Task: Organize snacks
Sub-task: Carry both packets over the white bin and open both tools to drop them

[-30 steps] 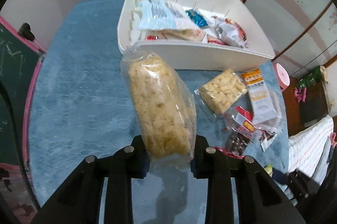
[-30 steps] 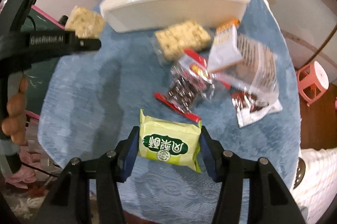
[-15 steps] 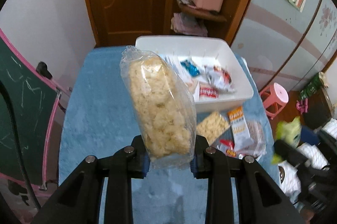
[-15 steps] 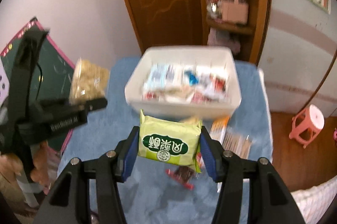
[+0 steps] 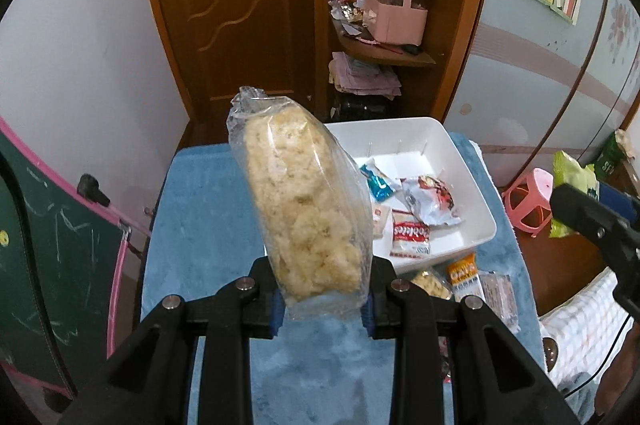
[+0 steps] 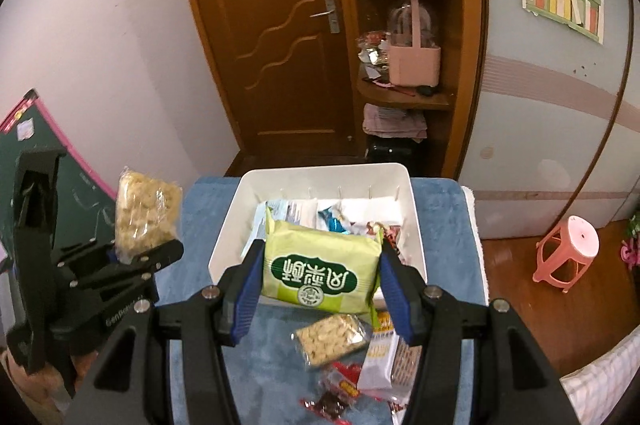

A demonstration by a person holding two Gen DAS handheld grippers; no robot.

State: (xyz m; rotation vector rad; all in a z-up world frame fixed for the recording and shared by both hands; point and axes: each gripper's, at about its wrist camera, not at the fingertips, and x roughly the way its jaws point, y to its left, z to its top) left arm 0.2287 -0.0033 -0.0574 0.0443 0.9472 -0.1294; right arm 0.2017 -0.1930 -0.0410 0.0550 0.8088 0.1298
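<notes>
Snacks in our grip above the blue desk, our left tongs clamped on a clear bag of puffed rice, our right tongs pinching a green packet, white bin below holding more packets, loose packets beside it

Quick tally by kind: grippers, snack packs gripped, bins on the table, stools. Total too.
Grippers: 2, left gripper and right gripper
Gripped snack packs: 2, puffed-rice bag and green packet
Bins: 1, white bin
Stools: 1, pink stool
Total: 6
</notes>
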